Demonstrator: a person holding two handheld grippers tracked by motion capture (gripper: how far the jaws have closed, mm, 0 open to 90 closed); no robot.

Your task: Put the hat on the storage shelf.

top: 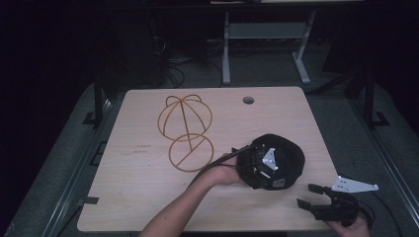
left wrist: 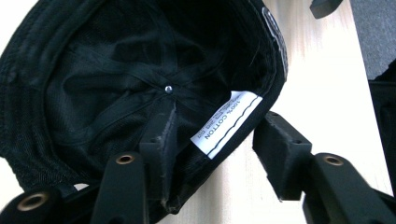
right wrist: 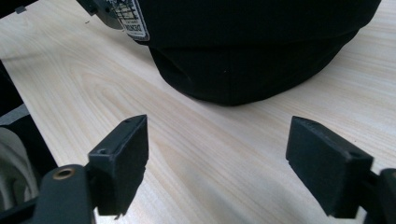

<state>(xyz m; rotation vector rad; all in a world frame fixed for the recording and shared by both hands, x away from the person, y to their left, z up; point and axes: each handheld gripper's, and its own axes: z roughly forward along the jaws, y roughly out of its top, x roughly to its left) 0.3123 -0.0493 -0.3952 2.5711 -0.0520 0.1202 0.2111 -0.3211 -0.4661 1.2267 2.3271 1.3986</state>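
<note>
A black cap (top: 292, 150) lies upside down at the table's right. In the left gripper view the cap's (left wrist: 116, 70) inside faces me, with a white "100% cotton" label (left wrist: 226, 121) on its rim. My left gripper (left wrist: 219, 128) straddles that rim. One jaw is inside the cap against the lining. The other stands outside, with a gap to the fabric, so the gripper is open. From above, the left gripper (top: 269, 170) sits over the cap's near-left side. My right gripper (top: 307, 195) rests open near the front right edge, with bare wood between its jaws (right wrist: 219, 140) and the cap (right wrist: 252, 51) just beyond.
A golden wire hat frame (top: 185, 131) lies on the wooden table (top: 148, 197) left of centre. A round cable hole (top: 248, 100) is near the far edge. A metal desk frame (top: 264, 34) stands on the dark floor behind the table.
</note>
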